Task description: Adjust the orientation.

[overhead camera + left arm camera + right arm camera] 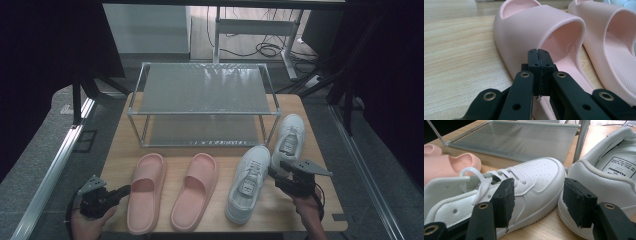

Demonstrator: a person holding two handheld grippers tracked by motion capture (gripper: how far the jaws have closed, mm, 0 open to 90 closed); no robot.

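Shoes lined along desk (pixel 320 210) front edge, toes toward rack (pixel 202 90), ready for shelving. Left gripper (pixel 122 190), jaws pressed together, empty, beside left pink slipper (pixel 146 192). Right gripper (pixel 278 172), jaws spread, between white sneakers (pixel 248 182), probably lining up grasp.

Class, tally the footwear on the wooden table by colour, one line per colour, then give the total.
Pink slides: 2, left pink slide and right pink slide
White sneakers: 2, near white sneaker and far white sneaker
Total: 4
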